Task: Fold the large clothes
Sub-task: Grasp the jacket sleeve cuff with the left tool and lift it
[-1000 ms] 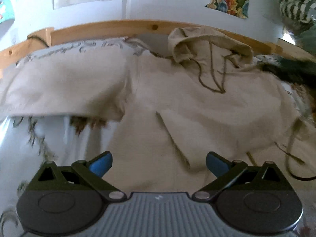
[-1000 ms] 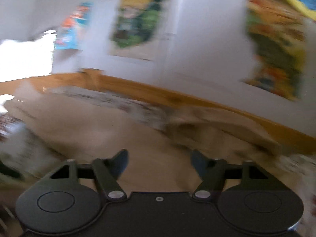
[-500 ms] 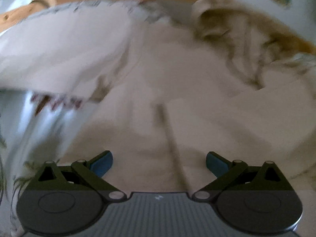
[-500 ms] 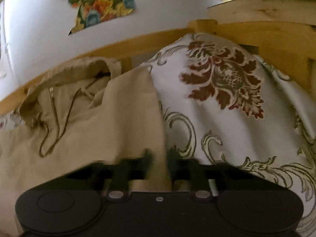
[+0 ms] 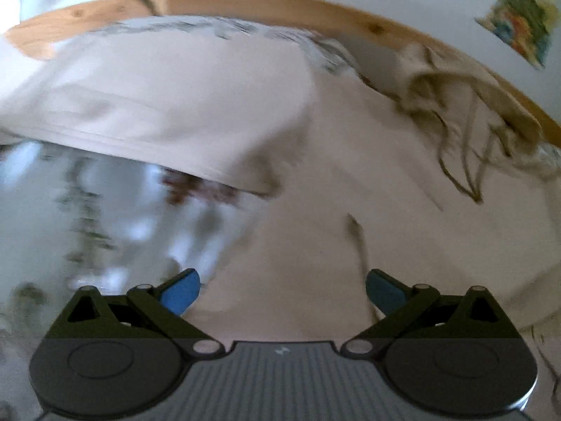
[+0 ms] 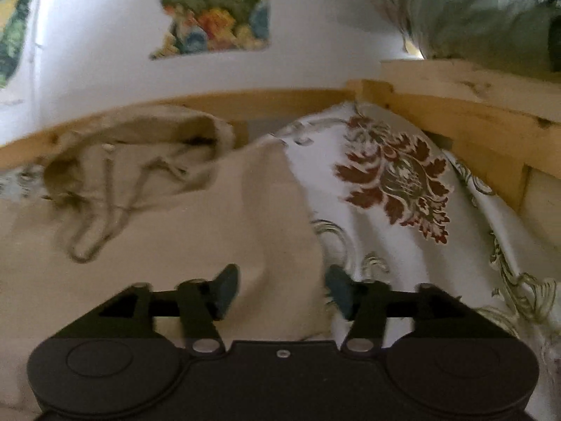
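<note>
A large beige hoodie lies spread on a bed, hood with drawstrings toward the wooden rail. One sleeve stretches to the left. My left gripper is open and empty, just above the hoodie's body near its left side. In the right wrist view the hoodie shows its hood and right edge. My right gripper is open, jaws standing either side of that right edge, not closed on it.
The bed has a white floral cover and a wooden frame along the back and right. A white wall with flower stickers stands behind. A greenish pillow or bag sits at the upper right.
My right gripper swung right to the hoodie's right edge, narrowed half a second ago, and now stands open again. My left gripper moved closer and shifted left over the hoodie, staying open.
</note>
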A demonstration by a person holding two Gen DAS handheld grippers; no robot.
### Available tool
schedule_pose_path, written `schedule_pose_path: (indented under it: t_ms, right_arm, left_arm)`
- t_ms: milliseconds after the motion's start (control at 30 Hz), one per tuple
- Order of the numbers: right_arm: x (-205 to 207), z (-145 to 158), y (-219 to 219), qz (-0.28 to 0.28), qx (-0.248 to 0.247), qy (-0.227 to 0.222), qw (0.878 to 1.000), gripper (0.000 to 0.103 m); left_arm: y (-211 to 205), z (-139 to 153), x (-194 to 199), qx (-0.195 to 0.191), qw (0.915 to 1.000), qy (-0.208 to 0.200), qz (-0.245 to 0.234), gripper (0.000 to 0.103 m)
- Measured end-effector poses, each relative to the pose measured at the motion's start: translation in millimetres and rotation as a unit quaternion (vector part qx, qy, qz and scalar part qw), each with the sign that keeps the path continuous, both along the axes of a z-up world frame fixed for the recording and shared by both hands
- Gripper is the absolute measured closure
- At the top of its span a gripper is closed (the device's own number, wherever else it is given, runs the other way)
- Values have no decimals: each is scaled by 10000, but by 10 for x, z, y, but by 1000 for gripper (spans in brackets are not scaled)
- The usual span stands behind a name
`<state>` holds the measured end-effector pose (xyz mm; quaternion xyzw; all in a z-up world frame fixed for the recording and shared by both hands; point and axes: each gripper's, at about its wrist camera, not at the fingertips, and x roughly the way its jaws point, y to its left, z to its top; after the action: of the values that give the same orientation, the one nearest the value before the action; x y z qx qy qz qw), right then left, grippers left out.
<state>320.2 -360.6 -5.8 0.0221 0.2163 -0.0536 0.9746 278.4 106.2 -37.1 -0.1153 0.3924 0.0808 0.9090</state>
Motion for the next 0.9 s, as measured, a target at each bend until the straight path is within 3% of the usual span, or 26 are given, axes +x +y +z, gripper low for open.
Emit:
schedule_pose_path:
  t_ms: [33, 200, 300, 433, 533, 600, 733, 900]
  right_arm:
    - [-87, 29, 87, 89, -18, -73, 9999, 11]
    - [-512, 188, 519, 569, -45, -135, 9983, 5]
    - [-825, 280, 696, 692, 63, -122, 9975, 1]
    - [-1318, 345, 890, 908, 213, -99, 9956, 1]
    - [-1568, 297, 1017, 975, 293, -36, 9948, 1]
    - [-1627, 233, 1097, 1067, 313, 43, 9938, 1]
    - [-1605, 73, 1246, 1384, 37, 34, 9904, 1]
    - [-1530, -145, 1205, 1297, 264, 182, 9910, 1]
  left_arm:
    - [86, 63, -47, -16, 9999, -32, 139, 1]
    - [595, 308, -319, 115, 9952, -449, 861, 1]
    - [1054, 372, -521, 106, 9867, -728, 1450, 1]
    - [1596, 398, -710, -114, 9678, -1048, 2288, 1]
    - [1840, 367, -738, -106, 9473, -991, 3043, 2]
    - [1930, 364, -688, -279, 9395, -1100, 3231, 2]
    - [1997, 434, -448, -420, 9316, -1280, 3376, 2]
    - [2122, 355, -347, -705, 8955, -1442, 4151, 6]
